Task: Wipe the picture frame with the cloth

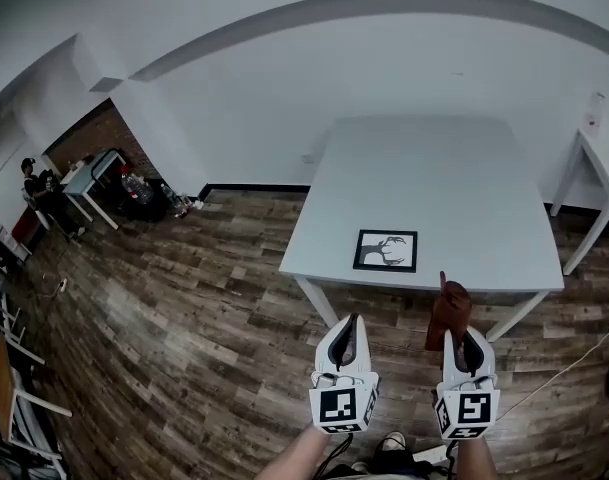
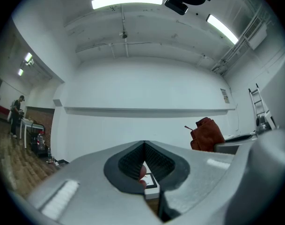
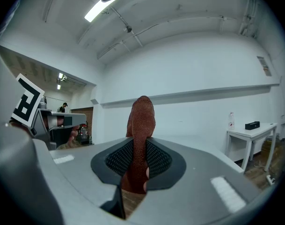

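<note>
Cool, even light falls from ceiling strip lamps (image 2: 127,0). The worktop (image 1: 424,168) is evenly pale, with soft shadow under its near edge. Fisheye bends the walls, the corners darken, and the left gripper (image 2: 144,146) blurs up close.

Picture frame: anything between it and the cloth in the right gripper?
Nothing visible. The picture frame lies flat near the front edge of the table, with bare surface around it. The right gripper, shut on the cloth, is just short of that edge, above the floor.
</note>
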`<state>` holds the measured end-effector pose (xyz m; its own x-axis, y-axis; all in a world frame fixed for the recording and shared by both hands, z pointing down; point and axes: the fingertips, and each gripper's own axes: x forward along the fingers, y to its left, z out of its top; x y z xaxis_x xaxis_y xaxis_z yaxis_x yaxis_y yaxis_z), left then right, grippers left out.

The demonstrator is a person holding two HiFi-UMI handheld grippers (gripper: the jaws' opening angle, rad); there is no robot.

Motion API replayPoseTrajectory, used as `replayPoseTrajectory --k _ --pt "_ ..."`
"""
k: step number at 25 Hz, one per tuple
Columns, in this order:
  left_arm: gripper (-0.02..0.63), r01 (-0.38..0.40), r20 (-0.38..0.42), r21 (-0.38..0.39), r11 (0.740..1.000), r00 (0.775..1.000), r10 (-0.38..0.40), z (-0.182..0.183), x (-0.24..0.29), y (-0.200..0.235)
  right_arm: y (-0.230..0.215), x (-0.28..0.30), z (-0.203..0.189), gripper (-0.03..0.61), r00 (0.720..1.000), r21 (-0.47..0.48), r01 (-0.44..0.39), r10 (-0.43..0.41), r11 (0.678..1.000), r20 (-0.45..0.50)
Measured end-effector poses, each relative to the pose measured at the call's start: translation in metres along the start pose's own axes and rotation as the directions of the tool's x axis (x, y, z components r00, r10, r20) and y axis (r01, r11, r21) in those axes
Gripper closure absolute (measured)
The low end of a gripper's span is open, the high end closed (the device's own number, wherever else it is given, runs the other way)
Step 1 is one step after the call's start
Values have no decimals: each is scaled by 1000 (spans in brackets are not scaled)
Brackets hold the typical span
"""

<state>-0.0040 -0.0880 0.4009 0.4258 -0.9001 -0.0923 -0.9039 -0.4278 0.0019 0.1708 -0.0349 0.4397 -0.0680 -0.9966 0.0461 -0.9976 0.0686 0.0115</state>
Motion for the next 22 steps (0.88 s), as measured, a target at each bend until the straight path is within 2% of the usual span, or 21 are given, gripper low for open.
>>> replayPoseTrajectory --k 10,16,22 --pt "614 -14 7 2 1000 1000 14 -2 45 -12 -33 36 1 482 1000 -3 -7 7 1000 -11" --pt "614 -3 10 11 1000 1000 2 -11 79 6 -24 77 -1 482 1000 -24 -23 23 999 -20" --pt "614 22 8 -3 1000 1000 -22 -24 131 45 -12 142 -8 482 999 -30 -1 -1 1000 -46"
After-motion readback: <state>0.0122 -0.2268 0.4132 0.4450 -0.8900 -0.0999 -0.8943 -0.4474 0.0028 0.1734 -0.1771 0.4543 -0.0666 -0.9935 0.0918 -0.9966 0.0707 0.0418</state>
